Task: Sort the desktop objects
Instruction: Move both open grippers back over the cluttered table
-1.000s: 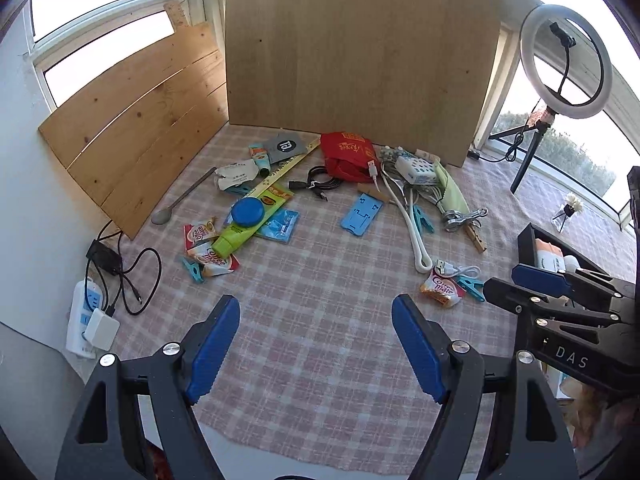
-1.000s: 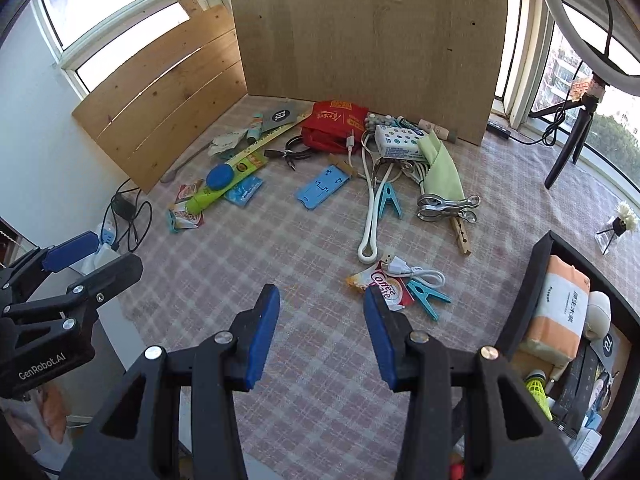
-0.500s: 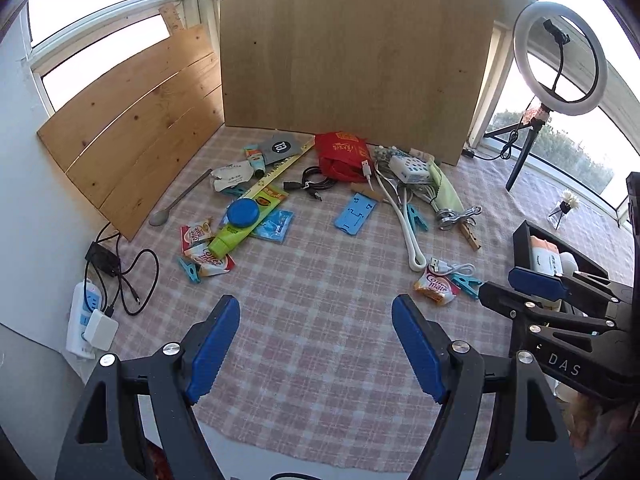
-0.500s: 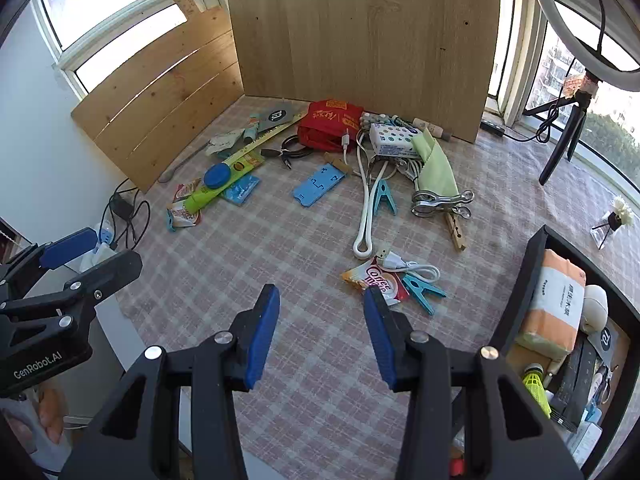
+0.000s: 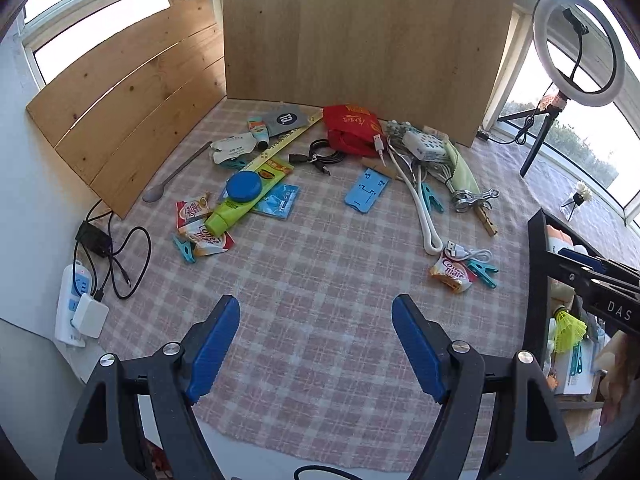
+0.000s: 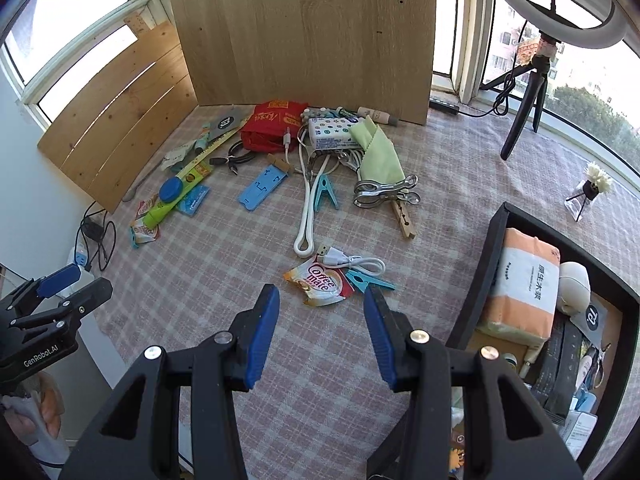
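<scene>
Desktop objects lie scattered on the checked tablecloth in front of you: a Coffee mate sachet with a white USB cable and a teal clothespin touching it, just beyond your right gripper. Further back, a blue phone stand, white loop strap, metal clips, green cloth, red bag. Left cluster: green tube with blue round lid on it, more sachets, spoon. Black storage box sits at right, already holding a tissue pack. Your right gripper's jaws are spread, nothing between them. Your left gripper is spread wide too, empty, over bare cloth.
</scene>
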`<state>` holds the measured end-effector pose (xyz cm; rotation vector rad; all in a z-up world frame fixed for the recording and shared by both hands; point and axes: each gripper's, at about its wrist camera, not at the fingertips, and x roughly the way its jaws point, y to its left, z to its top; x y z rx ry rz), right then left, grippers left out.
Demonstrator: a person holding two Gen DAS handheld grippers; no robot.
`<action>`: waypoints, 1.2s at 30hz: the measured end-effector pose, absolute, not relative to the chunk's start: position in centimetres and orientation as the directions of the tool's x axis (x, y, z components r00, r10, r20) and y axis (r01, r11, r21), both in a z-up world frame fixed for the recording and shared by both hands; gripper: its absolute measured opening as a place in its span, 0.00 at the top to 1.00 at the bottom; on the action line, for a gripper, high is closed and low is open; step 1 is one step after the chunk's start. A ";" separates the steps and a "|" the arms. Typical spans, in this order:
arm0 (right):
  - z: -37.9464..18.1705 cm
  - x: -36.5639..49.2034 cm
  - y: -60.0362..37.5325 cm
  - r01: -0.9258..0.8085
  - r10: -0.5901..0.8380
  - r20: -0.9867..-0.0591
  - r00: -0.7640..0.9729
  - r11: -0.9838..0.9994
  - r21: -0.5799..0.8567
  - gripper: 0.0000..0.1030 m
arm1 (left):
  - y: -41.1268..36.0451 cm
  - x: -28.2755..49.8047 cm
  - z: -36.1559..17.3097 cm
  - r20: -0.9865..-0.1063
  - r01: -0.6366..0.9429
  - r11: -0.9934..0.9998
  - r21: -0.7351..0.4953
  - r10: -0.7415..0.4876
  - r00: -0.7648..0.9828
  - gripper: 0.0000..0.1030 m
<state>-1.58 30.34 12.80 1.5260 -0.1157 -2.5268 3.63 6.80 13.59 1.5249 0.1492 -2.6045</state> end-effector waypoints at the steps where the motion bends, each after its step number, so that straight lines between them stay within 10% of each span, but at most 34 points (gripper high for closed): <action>1: 12.6 -1.6 30.6 0.113 -0.197 -0.871 -0.450 -0.980 0.163 0.58 | 6.8 3.6 13.4 -0.875 0.150 -0.988 -0.028 -0.048 -0.482 0.25; 36: 7.8 -7.0 32.4 0.256 -0.199 -0.943 -0.267 -0.958 0.129 0.58 | 6.5 -3.6 7.2 -0.940 0.033 -0.999 -0.015 0.003 -0.342 0.25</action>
